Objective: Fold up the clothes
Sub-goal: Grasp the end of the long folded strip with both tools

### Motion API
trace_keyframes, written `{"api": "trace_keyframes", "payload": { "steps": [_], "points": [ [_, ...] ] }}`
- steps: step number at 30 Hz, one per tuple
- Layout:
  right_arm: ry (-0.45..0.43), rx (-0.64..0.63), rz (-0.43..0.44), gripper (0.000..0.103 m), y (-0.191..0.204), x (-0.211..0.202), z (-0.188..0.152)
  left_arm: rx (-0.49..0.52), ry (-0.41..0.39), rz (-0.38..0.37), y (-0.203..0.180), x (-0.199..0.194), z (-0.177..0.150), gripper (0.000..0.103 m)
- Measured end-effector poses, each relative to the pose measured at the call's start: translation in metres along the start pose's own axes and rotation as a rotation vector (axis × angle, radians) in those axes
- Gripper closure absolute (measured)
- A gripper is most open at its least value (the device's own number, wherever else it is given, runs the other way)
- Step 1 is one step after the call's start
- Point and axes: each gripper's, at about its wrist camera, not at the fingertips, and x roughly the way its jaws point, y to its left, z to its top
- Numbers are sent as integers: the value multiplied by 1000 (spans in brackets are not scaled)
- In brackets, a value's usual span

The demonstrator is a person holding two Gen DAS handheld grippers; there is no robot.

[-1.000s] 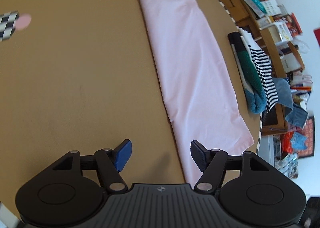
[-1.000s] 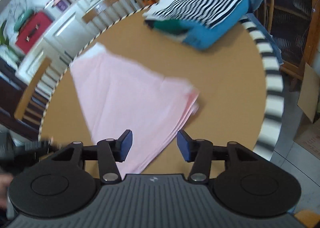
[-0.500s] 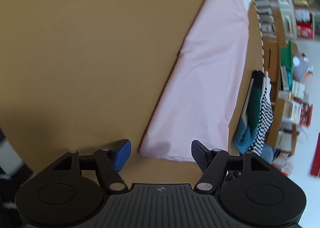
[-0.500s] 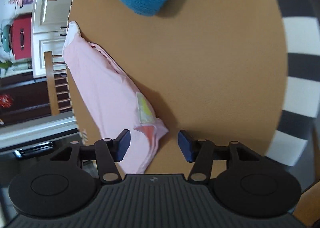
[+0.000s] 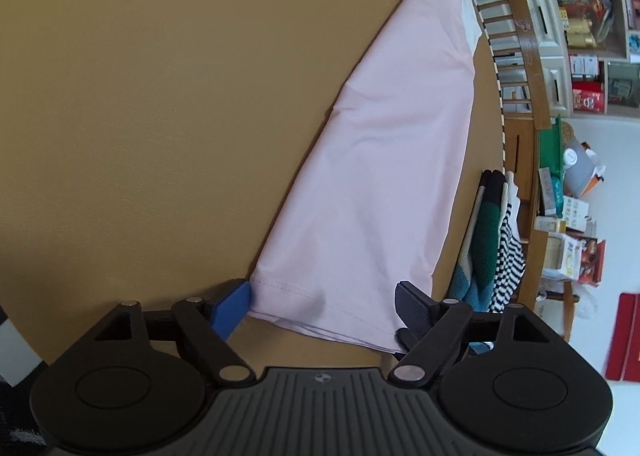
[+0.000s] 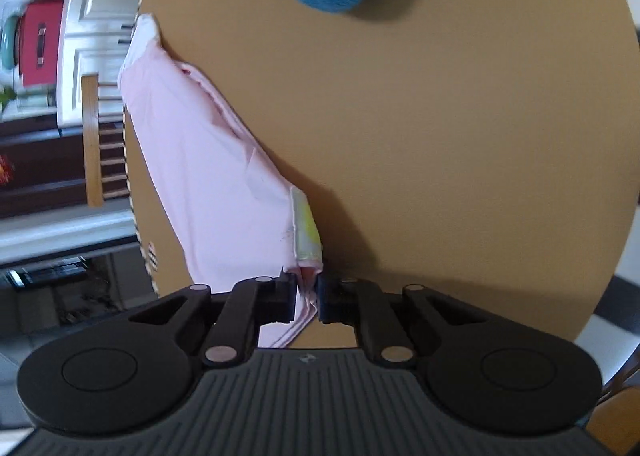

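Pink garment (image 5: 384, 176): folded into long strip, lying on brown table (image 5: 160, 96), far end at table edge
Left gripper (image 5: 322, 306): jaws wide apart, straddling near hem, not clamped
Right gripper (image 6: 307, 294): jaws together, clamped on garment's corner layers
Folded pile (image 5: 492, 252), striped, green, blue: on table just beside garment
Wooden chair (image 5: 520, 56): beyond table edge

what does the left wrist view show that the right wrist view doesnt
Left wrist only: the open left gripper straddling the stitched hem end of the long folded pale pink garment, plus the striped black-and-white layers of the folded clothes pile.

Right wrist only: the right gripper shut on the garment's bunched corner, beside a yellow-green print patch.

Both: the pink garment, the round tan table and the teal knit in the pile.
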Motion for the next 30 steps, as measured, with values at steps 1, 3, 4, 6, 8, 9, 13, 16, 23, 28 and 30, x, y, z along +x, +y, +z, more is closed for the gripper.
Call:
{"api": "trace_keyframes", "payload": {
  "steps": [1,3,4,6,8,9,13,16,23,28,30],
  "points": [
    [2,19,10,95,-4,0,1,-4,3,2,0,0,-1,21],
    [2,34,20,96,-7,0,2,-30,15,-3,2,1,-3,21],
    [1,29,19,95,-7,0,2,-43,21,-5,3,1,-4,21],
    [7,57,32,95,-9,1,3,-53,12,-10,5,0,-6,20],
    [13,86,45,95,-12,2,4,-65,0,-14,5,1,-6,21],
    [14,99,60,95,-12,2,5,-60,-4,-17,4,2,-6,24],
    [16,109,101,95,-9,-1,10,-35,-12,-32,3,10,-3,45],
    [13,89,93,95,-5,-5,11,-75,2,-29,11,17,-1,85],
    [7,58,44,89,-5,-11,10,-100,-24,-83,18,13,1,94],
    [-21,65,20,79,-13,-17,15,-96,-32,-102,18,7,5,94],
    [-9,59,24,79,-12,-15,15,-110,-31,-95,22,6,6,94]
  ]
}}
